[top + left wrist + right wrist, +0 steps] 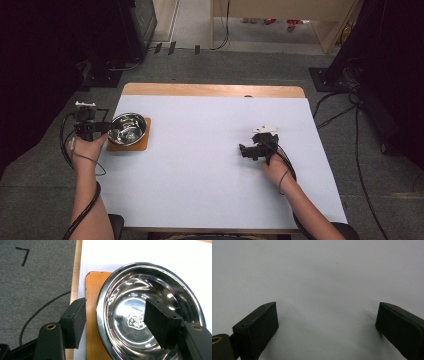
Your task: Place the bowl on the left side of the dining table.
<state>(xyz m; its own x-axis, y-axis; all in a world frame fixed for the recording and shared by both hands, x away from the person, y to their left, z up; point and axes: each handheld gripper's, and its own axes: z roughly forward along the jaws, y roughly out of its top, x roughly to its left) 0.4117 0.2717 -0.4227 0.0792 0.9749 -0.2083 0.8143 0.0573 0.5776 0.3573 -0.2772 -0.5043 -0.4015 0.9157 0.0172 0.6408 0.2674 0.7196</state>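
A shiny steel bowl (128, 128) stands on an orange wooden mat (131, 145) at the left edge of the white sheet. My left gripper (106, 127) is at the bowl's left rim and is open. In the left gripper view the bowl (152, 287) is empty, with a small emblem on its bottom. One jaw hangs inside it and the other outside, over the mat (92, 305), so the left gripper (115, 318) straddles the rim without pinching it. My right gripper (243, 150) rests right of centre, pointing left. The right gripper (327, 321) is open over bare white sheet.
The white sheet (200, 165) covers most of the wooden table (210, 90). Grey carpet (37, 277) lies past the table's left edge, with a dark cable on it. Black stands and cables sit on the floor at both sides.
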